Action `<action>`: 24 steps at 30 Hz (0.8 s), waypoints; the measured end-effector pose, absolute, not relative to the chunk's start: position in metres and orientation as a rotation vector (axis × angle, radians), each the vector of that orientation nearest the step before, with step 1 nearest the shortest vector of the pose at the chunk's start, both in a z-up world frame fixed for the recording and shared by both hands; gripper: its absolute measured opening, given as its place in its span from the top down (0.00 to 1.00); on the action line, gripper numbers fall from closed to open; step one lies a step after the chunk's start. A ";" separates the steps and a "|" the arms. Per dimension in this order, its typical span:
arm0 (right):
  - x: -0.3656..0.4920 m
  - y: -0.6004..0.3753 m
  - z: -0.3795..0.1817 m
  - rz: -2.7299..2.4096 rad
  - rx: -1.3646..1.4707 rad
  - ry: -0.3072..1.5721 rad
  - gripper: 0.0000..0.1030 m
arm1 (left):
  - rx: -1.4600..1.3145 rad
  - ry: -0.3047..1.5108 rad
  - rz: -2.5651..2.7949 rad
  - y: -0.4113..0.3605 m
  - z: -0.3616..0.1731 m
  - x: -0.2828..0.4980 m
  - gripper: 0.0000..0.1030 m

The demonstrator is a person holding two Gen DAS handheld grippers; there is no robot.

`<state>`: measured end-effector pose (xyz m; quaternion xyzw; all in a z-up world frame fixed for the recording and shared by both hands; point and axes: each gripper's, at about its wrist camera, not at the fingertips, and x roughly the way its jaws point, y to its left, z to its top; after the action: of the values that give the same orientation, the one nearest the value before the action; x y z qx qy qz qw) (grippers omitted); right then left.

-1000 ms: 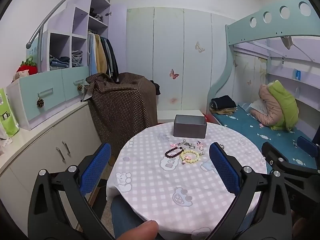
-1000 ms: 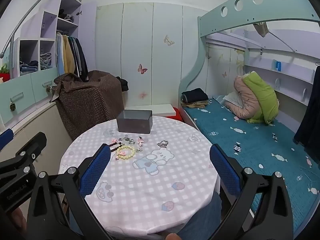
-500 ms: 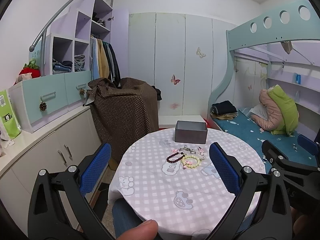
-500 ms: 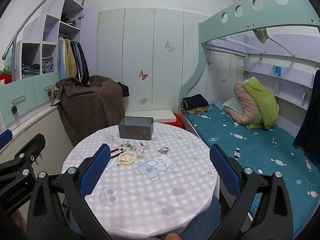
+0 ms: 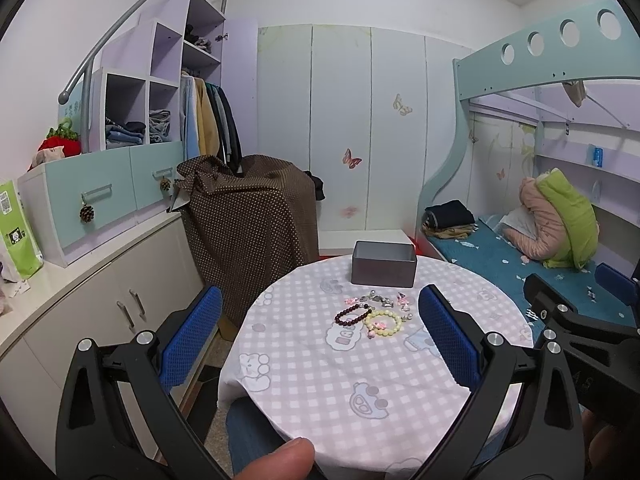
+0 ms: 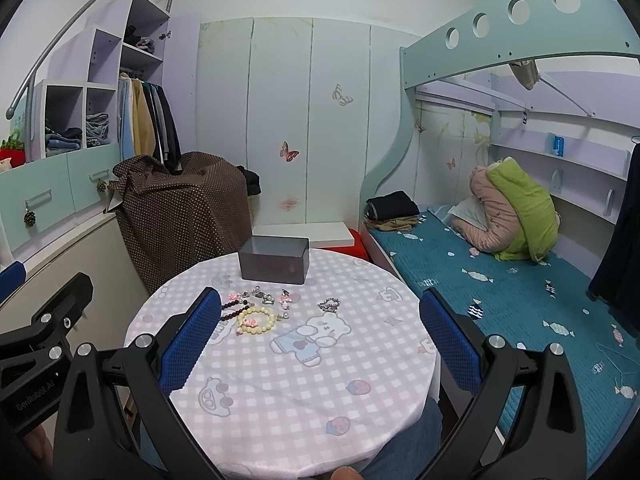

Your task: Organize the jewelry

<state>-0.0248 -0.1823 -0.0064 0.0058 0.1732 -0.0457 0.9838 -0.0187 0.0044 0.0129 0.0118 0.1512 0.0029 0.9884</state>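
A child's bedroom in a home: pale-green bunk bed w/ round cut-outs (image 6: 516, 40) over a teal fish-print mattress (image 6: 500, 292). Lilac open wardrobe w/ hanging clothes (image 5: 208, 120), butterfly wall stickers (image 5: 352, 158), round table w/ pink checked cartoon cloth (image 5: 320, 380).

At your twelve o'clock stand pale wardrobe doors (image 5: 340, 128); the bunk bed (image 6: 500, 280) lies at three, shelves (image 5: 160, 80) at ten.

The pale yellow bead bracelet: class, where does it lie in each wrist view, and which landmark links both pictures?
Left wrist view: yellow bracelet lies right of centre, beside the dark bead bracelet.
Right wrist view: yellow bracelet lies left of centre.
Shared landmark: the grey box behind it.
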 end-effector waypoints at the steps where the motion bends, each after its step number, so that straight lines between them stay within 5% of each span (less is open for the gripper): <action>1: -0.025 -0.182 -0.006 -0.091 0.010 0.347 0.07 | 0.024 0.303 0.006 0.004 0.013 -0.018 0.04; 24: 0.037 -0.174 -0.003 -0.075 -0.048 0.354 0.07 | 0.025 0.305 0.016 0.011 0.010 0.050 0.05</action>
<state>0.0367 -0.1738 -0.0025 -0.0238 0.1759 -0.0375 0.9834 0.0500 0.0108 0.0097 0.0125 0.1520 0.0082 0.9883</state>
